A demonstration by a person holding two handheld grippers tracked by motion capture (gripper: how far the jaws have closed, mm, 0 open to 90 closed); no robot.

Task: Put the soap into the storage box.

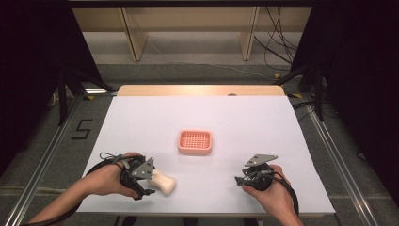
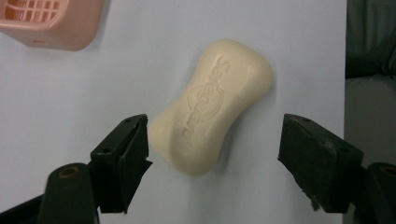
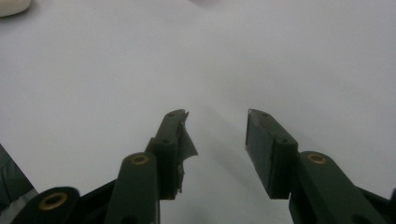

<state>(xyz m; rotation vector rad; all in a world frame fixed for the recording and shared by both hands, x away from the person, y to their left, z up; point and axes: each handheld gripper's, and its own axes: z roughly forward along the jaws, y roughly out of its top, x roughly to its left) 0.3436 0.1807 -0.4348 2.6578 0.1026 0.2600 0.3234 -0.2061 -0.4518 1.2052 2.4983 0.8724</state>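
Observation:
A cream bar of soap (image 2: 215,105) with embossed lettering lies flat on the white table cover near the front left (image 1: 163,182). My left gripper (image 2: 215,140) is open, its jaws set wide on either side of the soap's near end without touching it; from above it sits at the soap's left (image 1: 148,181). A pink slotted soap dish (image 1: 195,142) stands in the middle of the table, and its corner shows at the upper left of the left gripper view (image 2: 51,23). My right gripper (image 3: 217,128) is open over bare table at the front right (image 1: 241,180).
The white cover (image 1: 244,122) spans the table, with a wooden strip along the far edge. The table's front edge runs just below both hands. Metal rails flank both sides, and cables lie on the floor beyond the far right corner.

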